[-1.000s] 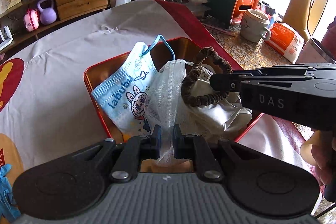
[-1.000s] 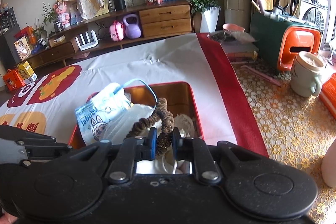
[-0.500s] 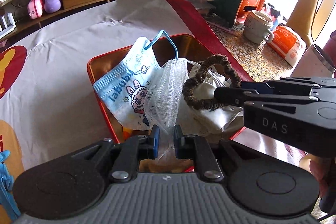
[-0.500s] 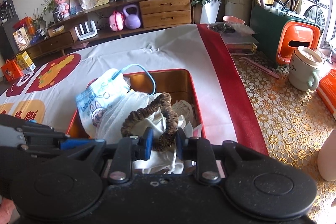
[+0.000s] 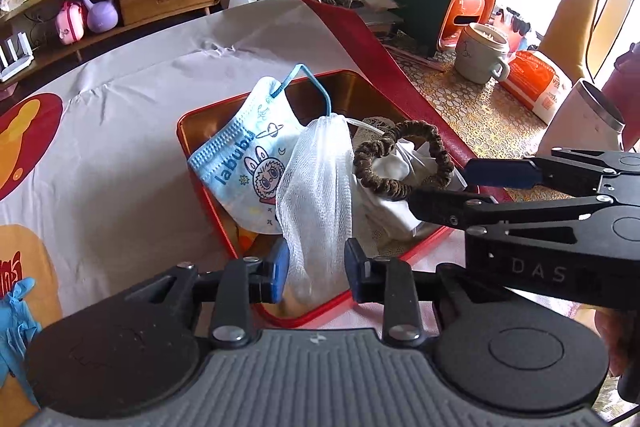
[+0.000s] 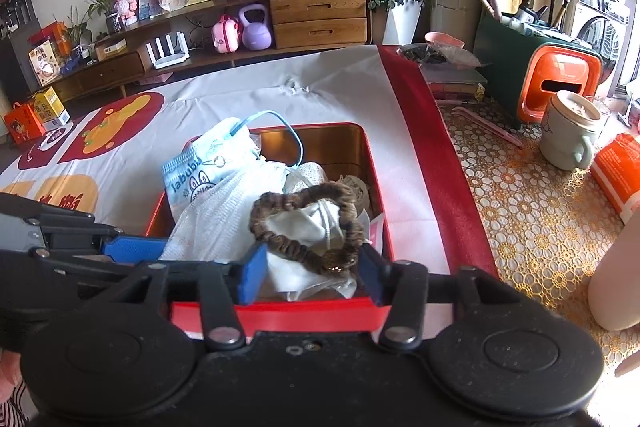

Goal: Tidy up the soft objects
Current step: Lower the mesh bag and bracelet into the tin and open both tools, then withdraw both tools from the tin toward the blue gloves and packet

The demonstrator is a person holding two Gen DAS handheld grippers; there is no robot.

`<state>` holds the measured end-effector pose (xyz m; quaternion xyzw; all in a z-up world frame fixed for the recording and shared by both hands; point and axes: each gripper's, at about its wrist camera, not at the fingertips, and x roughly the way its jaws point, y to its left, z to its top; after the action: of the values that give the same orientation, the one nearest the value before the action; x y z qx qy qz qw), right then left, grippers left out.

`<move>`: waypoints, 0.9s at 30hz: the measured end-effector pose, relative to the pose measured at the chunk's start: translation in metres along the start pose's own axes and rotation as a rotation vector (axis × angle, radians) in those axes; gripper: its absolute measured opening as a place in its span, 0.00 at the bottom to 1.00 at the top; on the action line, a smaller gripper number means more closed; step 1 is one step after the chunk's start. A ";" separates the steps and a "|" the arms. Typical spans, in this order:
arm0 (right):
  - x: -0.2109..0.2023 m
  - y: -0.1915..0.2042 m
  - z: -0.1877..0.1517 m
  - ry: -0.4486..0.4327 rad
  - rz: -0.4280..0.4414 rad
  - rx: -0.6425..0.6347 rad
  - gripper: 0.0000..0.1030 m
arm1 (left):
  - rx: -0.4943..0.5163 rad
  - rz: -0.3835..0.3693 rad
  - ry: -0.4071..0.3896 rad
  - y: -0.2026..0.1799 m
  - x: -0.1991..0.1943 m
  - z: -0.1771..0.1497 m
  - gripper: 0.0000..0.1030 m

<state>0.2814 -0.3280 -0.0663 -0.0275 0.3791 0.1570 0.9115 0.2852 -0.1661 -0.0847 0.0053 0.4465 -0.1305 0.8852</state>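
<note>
Inside one red tin [image 5: 208,187] lie one scrunchie [image 6: 308,227], one mesh pouch [image 5: 316,187], one mask [image 5: 248,163]; both jaws just released.

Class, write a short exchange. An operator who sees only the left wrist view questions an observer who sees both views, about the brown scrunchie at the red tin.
Operator: From my side the right gripper hides the near end of the brown scrunchie. Is it gripped?
Observer: No. The jaws have just been opening, and both blue pads stand clear of it.
Operator: Is there anything on that hidden end?
Observer: Yes, a small gold charm. It lies between the pads, just inside the near wall of the red tin.
</note>
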 end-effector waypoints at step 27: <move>-0.106 0.055 -0.016 -0.144 0.093 -0.029 0.79 | -0.079 -0.051 -0.189 0.036 -0.121 -0.047 0.75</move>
<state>0.1833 -0.3065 -0.0001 -0.0118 0.3110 0.2061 0.9277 0.1876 -0.0981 -0.0214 -0.0535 0.3659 -0.1352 0.9192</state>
